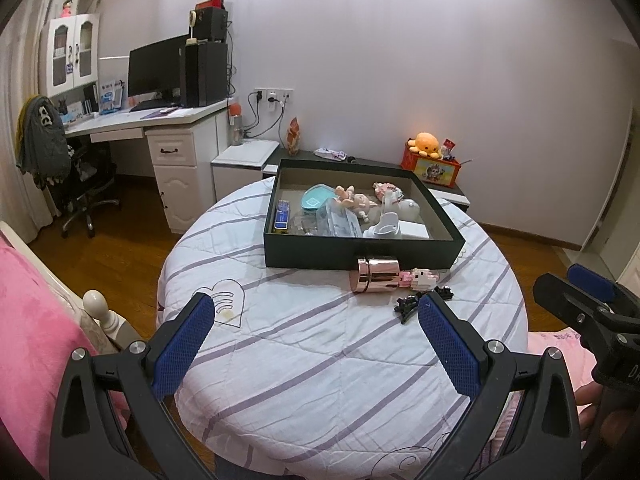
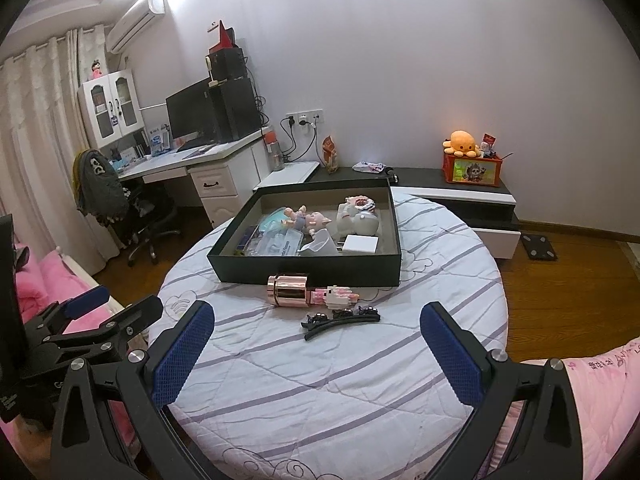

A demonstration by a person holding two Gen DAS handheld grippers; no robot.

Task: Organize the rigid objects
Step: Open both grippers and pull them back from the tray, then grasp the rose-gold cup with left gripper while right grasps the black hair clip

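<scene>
A black open box (image 1: 360,254) (image 2: 308,270) holding toys and small items sits on the far part of a round quilted table (image 1: 320,360) (image 2: 320,380). In front of it lie a rose-gold cylinder (image 1: 374,275) (image 2: 289,289) on its side, a pink and white block toy (image 1: 422,278) (image 2: 340,296) and black hair clips (image 1: 416,300) (image 2: 340,320). My left gripper (image 1: 316,308) is open and empty over the table's near half. My right gripper (image 2: 318,316) is open and empty, with the hair clips lying between its fingertips in its own view.
A white desk with monitor (image 1: 160,68) and an office chair (image 1: 80,184) stand at the left. A low cabinet (image 2: 460,196) with an orange box and plush is behind the table. A pink bed (image 1: 36,340) lies at the near left.
</scene>
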